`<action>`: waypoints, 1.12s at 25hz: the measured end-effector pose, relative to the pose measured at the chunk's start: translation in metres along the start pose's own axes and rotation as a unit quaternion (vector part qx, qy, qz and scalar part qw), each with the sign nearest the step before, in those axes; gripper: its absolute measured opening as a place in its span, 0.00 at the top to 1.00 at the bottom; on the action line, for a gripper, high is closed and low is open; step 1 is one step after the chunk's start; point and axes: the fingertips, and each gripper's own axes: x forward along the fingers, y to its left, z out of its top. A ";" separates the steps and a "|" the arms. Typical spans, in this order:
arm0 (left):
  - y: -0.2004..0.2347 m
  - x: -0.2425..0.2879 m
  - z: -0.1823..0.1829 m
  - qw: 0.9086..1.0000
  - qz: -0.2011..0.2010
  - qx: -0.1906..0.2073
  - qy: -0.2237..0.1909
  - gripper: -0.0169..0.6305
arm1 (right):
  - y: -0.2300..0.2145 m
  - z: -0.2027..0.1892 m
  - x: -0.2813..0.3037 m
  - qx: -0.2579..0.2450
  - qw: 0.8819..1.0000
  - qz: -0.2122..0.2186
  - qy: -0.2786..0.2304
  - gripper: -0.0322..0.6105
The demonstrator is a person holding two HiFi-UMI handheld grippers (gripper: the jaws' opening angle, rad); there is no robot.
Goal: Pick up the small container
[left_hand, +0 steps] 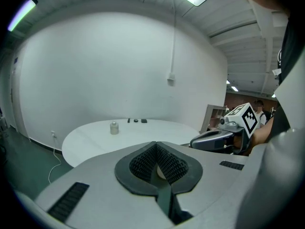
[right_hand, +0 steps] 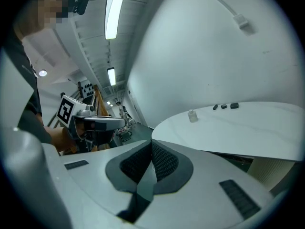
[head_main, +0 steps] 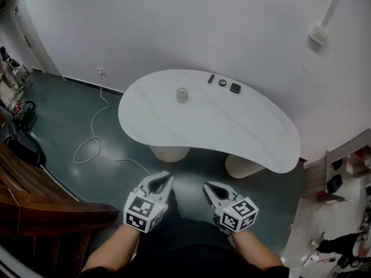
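The small container [head_main: 182,95], a pale translucent jar with a lid, stands upright on the far part of the white kidney-shaped table [head_main: 255,138]. It also shows small in the left gripper view [left_hand: 114,128] and in the right gripper view [right_hand: 192,115]. My left gripper [head_main: 160,178] and right gripper [head_main: 210,187] are held side by side close to my body, over the floor and well short of the table. Both are shut with nothing between the jaws [left_hand: 156,145] [right_hand: 151,144]. In the left gripper view the right gripper [left_hand: 217,140] shows at the right.
Three small dark items [head_main: 222,82] lie in a row at the table's far edge, right of the container. A white cable [head_main: 93,146] loops over the green floor at the left. Dark wooden furniture [head_main: 40,213] fills the lower left, and a shelf unit [head_main: 342,167] stands at the right.
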 end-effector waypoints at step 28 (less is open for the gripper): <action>0.265 0.187 0.110 0.994 -0.094 0.062 -0.005 0.95 | -0.153 0.154 0.249 -0.002 0.991 -0.133 -0.017 0.96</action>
